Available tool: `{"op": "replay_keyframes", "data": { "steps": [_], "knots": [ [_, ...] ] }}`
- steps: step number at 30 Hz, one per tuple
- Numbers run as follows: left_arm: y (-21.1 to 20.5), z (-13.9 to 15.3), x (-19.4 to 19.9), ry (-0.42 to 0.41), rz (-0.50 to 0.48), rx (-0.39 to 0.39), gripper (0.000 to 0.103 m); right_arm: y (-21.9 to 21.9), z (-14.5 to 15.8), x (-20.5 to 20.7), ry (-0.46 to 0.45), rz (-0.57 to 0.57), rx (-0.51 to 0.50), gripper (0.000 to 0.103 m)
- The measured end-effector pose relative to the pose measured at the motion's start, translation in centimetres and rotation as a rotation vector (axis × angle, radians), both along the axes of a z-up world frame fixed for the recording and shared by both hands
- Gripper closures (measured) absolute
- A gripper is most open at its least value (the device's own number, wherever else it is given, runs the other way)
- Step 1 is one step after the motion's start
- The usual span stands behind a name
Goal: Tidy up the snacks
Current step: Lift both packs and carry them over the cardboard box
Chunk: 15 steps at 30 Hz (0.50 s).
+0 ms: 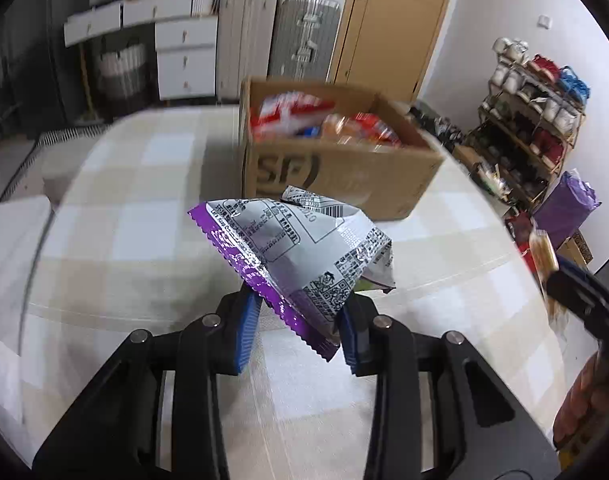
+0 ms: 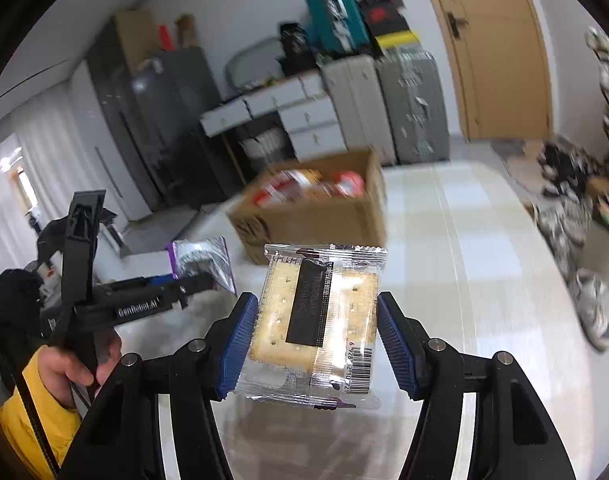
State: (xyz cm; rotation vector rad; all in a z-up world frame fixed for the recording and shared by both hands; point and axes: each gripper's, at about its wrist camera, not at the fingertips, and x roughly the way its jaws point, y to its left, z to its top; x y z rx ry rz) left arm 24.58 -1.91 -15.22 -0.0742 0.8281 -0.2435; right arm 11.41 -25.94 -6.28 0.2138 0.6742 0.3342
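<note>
- The left gripper (image 1: 298,322) has its blue-padded fingers (image 1: 246,330) pinching a purple and silver snack bag (image 1: 300,248) by its lower corner; the bag sticks up and forward from the pads, printed back side facing the camera, lifted off the tabletop (image 1: 116,216).
- The right gripper (image 2: 316,344) has its fingers (image 2: 238,344) closed against the two side edges of a clear-wrapped cracker pack (image 2: 318,320); the pack lies flat between the pads, with a black label strip down its middle and a barcode at its near right corner, held above the tabletop.
- In the right wrist view the left gripper (image 2: 208,280) shows at the left, the purple bag in its tip, and the person's hand (image 2: 70,368) with a yellow sleeve wraps around its handle.
- In the left wrist view the right gripper (image 1: 552,280) enters at the right edge, blurred, with the cracker pack seen edge-on.
- Ahead of both grippers, a cardboard box (image 1: 336,168) stands open on the far part of the tabletop, which is covered by a pale checked cloth; it holds red, white and orange snack packets (image 1: 292,114), blurred.
- Beyond the tabletop's far edge stand two suitcases (image 1: 272,40), white drawers (image 1: 186,52) and a wooden door (image 1: 392,16); a shoe rack (image 1: 532,116) is at the right.
</note>
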Motion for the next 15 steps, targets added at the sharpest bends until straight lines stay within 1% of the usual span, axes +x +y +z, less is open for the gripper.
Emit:
{"op": "replay_keyframes", "data": {
  "steps": [4,6,9,10,12,15],
  "knots": [
    [-0.2,4.1,-2.4,-0.084,-0.007,0.014,0.071,1.0,4.4,-1.2,-0.084,0.038,-0.015,0.042],
    [-0.1,6.2,-3.3,-0.128,-0.011,0.039,0.071,1.3,6.8,-1.8,-0.129,0.06,0.0,0.042],
    [0.3,9.2,-5.1,-0.183,-0.002,0.025,0.071,2.1,10.6,-2.6,-0.187,0.101,0.022,0.042],
    [0.6,10.7,-5.9,-0.208,0.005,0.016,0.071,2.4,11.5,-2.8,-0.196,0.115,0.031,0.042],
    [0.9,12.6,-7.4,-0.236,0.009,0.001,0.071,3.1,13.0,-3.1,-0.213,0.142,0.047,0.042],
    [1.5,15.2,-9.9,-0.259,0.012,-0.029,0.071,3.8,14.4,-3.6,-0.226,0.158,0.066,0.042]
  ]
}}
